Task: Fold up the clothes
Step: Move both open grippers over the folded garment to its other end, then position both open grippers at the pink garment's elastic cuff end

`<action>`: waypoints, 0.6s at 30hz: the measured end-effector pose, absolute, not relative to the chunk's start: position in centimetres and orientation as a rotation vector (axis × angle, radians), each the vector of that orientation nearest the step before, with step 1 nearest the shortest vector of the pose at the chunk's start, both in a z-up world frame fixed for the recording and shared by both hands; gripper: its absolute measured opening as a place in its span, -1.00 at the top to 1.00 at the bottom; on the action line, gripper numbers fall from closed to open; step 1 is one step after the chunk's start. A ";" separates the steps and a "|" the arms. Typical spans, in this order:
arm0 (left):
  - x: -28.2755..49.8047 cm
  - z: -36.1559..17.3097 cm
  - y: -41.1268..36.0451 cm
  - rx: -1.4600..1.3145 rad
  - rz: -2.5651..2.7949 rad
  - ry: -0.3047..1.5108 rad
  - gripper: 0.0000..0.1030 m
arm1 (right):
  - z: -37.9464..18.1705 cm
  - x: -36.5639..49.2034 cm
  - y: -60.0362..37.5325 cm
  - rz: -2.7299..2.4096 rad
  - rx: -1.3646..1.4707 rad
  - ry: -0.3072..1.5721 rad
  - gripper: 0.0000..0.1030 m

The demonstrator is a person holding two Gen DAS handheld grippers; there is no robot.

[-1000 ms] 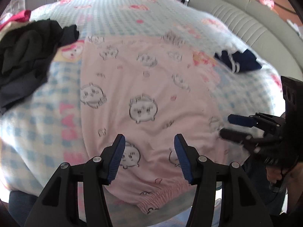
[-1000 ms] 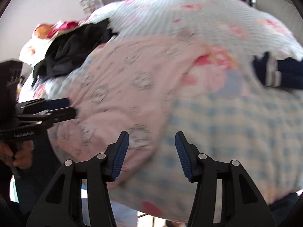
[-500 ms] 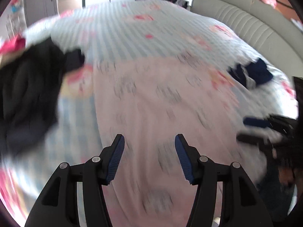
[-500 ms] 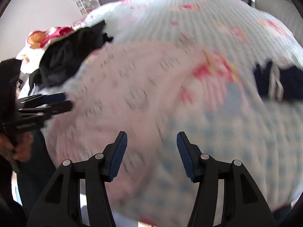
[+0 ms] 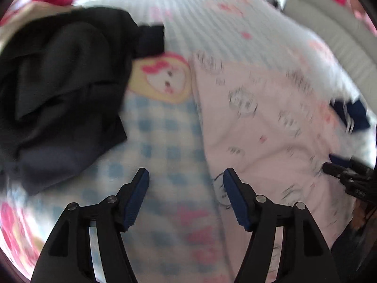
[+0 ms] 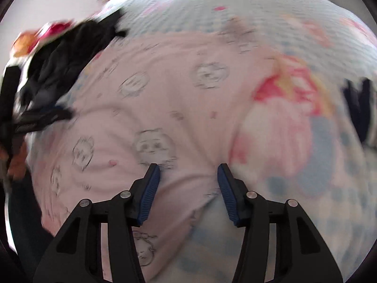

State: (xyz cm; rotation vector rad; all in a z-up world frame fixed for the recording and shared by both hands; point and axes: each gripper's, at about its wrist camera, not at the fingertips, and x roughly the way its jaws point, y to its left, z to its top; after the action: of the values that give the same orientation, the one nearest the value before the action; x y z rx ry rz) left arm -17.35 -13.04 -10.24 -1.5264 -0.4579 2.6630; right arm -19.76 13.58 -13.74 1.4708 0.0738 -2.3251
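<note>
Pink garment (image 5: 266, 122) spread flat on the checked bedspread (image 5: 160, 146), both grippers empty above it.

Left wrist view: left gripper (image 5: 186, 176), jaws opening with nothing between them, hangs over the garment's left edge; black clothes (image 5: 59, 89) lie left of the garment. Right wrist view: right gripper (image 6: 188, 172), jaws apart and closing, gripping nothing, hovers over the garment's (image 6: 165, 99) right edge.

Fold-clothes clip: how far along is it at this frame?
Done: nothing visibly folded; pink cartoon-print garment lies spread on the checked blanket. In hand: nothing; left gripper opening, right gripper closing, both over fabric, none pinched. Left: fold it, then the black clothes pile and navy item.
</note>
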 end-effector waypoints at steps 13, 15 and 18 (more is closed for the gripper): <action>-11.1 -12.0 -5.9 -1.637 2.723 -0.116 -0.32 | -13.8 -13.4 14.9 -2.318 1.500 0.110 -0.05; -9.8 -11.2 -6.8 -1.631 2.738 -0.212 -0.32 | -13.4 -12.2 16.9 -2.349 1.514 0.052 -0.07; -8.1 -10.4 -3.8 -1.486 2.643 -0.290 -0.32 | -12.1 -10.7 17.2 -2.369 1.474 -0.017 -0.10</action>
State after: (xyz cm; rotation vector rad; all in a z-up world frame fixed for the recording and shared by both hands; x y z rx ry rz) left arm -8.10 -3.81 -10.44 -1.4864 -0.2905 2.6432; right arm -10.70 17.20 -12.13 1.4741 -0.0171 -2.3686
